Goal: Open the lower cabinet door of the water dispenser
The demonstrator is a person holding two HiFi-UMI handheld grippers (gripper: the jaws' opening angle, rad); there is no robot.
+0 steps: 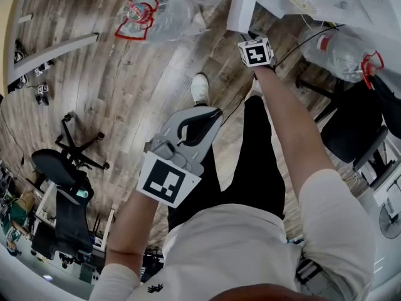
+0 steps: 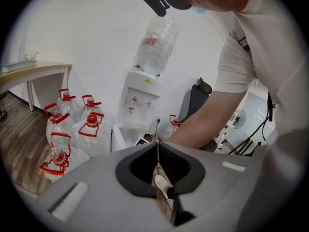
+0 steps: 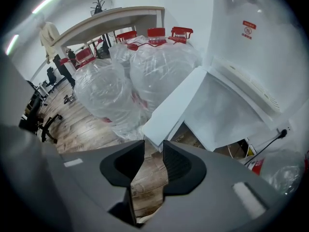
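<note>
The white water dispenser (image 2: 141, 98) stands against the wall with a large bottle on top. Its lower cabinet door (image 3: 176, 105) hangs swung out, and the white cabinet inside (image 3: 231, 110) shows. In the head view the door (image 1: 243, 5) is a white panel seen edge-on. My right gripper (image 3: 153, 146) points steeply down at the door's bottom corner, which sits just at the mouth of the parted jaws; nothing is pressed between them. In the head view only its marker cube (image 1: 255, 52) shows. My left gripper (image 2: 157, 148) hangs back over the floor, jaws together and empty.
Several large water bottles with red caps (image 3: 154, 66) crowd the floor left of the door. Another bottle (image 1: 341, 52) lies to the right of the dispenser, beside a black chair (image 1: 357, 124). A desk (image 3: 111, 18) stands behind the bottles. An office chair (image 1: 66, 171) is far left.
</note>
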